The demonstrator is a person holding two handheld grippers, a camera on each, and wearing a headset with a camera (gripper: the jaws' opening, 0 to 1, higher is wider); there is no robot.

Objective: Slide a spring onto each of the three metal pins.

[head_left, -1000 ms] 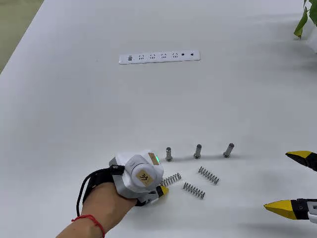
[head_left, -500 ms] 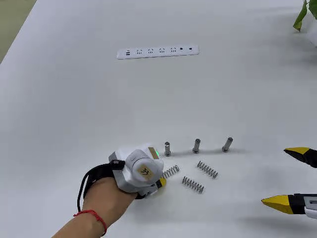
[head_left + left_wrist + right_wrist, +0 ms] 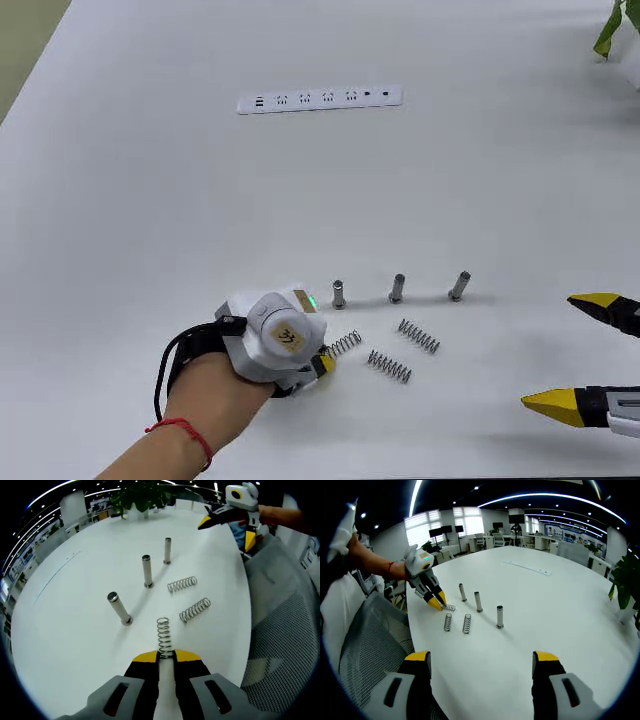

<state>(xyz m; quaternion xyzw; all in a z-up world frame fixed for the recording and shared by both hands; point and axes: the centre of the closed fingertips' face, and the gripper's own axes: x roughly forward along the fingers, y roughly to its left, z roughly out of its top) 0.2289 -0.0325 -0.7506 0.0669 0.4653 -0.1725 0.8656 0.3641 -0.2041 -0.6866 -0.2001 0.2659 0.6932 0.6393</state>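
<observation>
Three pins, two springs, fingers apart

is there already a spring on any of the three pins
No, all three metal pins stand bare; two springs lie on the table beside them and the left gripper pinches the third spring by its end.

No wording could be read anywhere. A tan sticker on the round white housing of the left tongs, lower left of the head view, carried a dark scrawled mark, too blurred to make out. The white power strip at upper centre showed tiny dark markings, illegible. Blue wall panels at the upper right of the right gripper view were too small to read.
</observation>
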